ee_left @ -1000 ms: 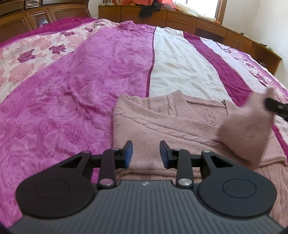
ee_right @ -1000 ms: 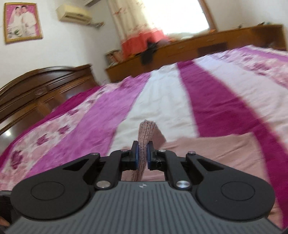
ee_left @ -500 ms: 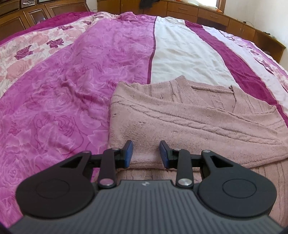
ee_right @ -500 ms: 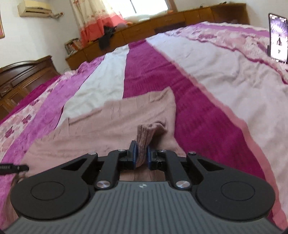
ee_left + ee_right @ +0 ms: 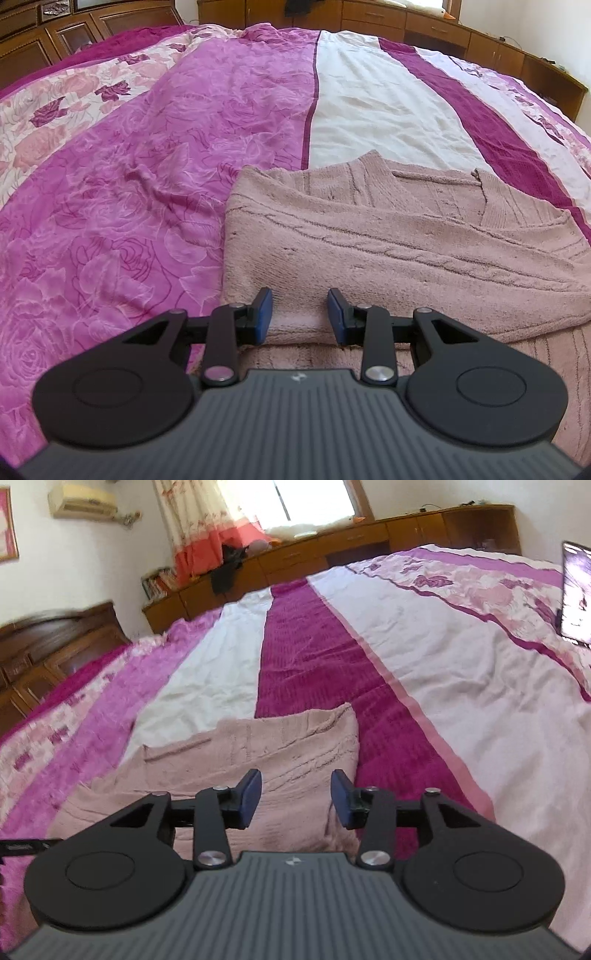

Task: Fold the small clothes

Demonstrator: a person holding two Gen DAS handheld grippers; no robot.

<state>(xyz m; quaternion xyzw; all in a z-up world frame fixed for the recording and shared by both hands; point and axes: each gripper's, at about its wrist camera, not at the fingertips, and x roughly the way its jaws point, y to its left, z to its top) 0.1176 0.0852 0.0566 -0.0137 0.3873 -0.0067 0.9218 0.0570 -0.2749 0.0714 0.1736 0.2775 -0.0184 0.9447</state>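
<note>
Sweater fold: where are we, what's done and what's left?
Done: both sleeves look folded across the pink sweater, which lies flat on the bedspread. In hand: nothing; the left gripper and right gripper are both open, over the sweater's near part. Left: probably folding the body over, since the sweater lies full length with its neckline at the far end.

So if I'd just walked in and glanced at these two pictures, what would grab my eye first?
Probably the bedspread, striped in bright magenta, pink and white, filling both views. On it lies a dusty-pink knitted sweater with its sleeves folded across the body. At the bottom of each picture a black tool pokes in: the left gripper and right gripper, both open over the knit.
</note>
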